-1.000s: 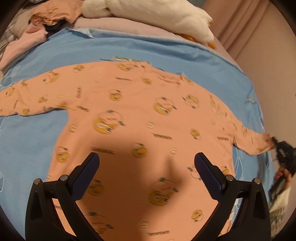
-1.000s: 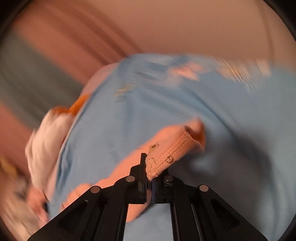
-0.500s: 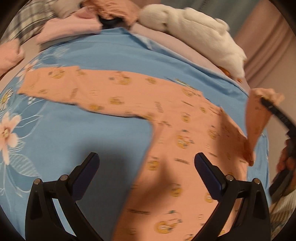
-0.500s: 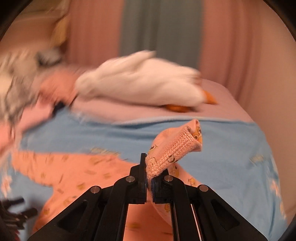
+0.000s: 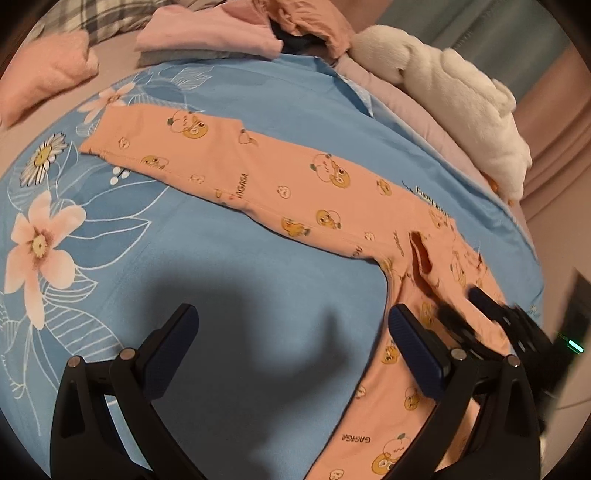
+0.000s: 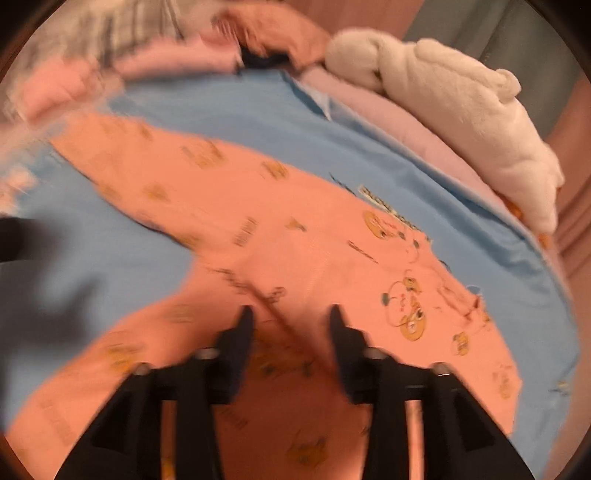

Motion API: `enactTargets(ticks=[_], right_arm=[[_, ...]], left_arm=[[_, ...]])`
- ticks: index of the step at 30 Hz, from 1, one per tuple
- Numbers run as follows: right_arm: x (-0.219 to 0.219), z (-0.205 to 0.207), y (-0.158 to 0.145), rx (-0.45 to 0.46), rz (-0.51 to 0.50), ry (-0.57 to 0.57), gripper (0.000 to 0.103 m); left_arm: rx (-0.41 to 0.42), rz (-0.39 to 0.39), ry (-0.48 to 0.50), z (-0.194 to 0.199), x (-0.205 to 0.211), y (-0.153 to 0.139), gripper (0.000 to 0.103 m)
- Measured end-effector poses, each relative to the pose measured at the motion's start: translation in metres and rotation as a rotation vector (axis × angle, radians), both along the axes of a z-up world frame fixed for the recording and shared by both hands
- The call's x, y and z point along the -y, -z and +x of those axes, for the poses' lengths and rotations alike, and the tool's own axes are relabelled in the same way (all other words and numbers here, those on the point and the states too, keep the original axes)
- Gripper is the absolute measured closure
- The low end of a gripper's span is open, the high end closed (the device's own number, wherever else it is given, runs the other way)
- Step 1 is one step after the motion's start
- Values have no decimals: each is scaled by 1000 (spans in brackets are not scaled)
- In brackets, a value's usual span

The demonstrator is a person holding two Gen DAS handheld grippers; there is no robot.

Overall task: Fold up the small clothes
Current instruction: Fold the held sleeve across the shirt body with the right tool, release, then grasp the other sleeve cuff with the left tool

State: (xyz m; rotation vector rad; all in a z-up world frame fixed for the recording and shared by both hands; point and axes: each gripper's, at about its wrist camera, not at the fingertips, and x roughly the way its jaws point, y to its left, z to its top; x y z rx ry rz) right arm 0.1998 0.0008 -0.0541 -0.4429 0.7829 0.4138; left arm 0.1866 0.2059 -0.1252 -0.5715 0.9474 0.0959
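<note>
An orange baby top (image 5: 295, 192) with cartoon prints lies flat on the blue flowered sheet (image 5: 207, 280). One long sleeve (image 5: 155, 147) stretches to the upper left, and the other sleeve lies folded over the body. My left gripper (image 5: 291, 321) is open above bare sheet, its right finger at the garment's edge. My right gripper (image 6: 291, 315) hovers over the top's body (image 6: 295, 240) with its jaws opening; no cloth is between them. It also shows blurred at the right of the left wrist view, the right gripper (image 5: 480, 306).
A white plush toy (image 5: 461, 103) lies on a pink blanket (image 5: 406, 110) at the sheet's far edge. Folded pink clothes (image 5: 207, 33) and a plaid cloth (image 5: 92, 18) sit at the back left. A pink towel (image 5: 40, 77) lies at far left, curtains behind.
My right gripper carried the sleeve cuff across over the top's body, then parted its jaws and let the cuff go. My left gripper slid left, off the body and over bare sheet.
</note>
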Motion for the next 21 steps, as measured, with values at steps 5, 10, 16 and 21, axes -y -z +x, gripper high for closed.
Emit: enactTargets(ticks=[5, 10, 16, 21], right_arm=[[76, -3, -27, -99, 422, 57, 48], [104, -8, -5, -145, 452, 189, 48], [103, -17, 11, -177, 486, 241, 48], [119, -24, 6, -186, 513, 265, 48]], left_arm=[[34, -144, -70, 6, -23, 10, 1], [62, -285, -164, 31, -47, 26, 1], [175, -409, -359, 45, -95, 35, 2], [224, -441, -492, 50, -138, 38, 8]])
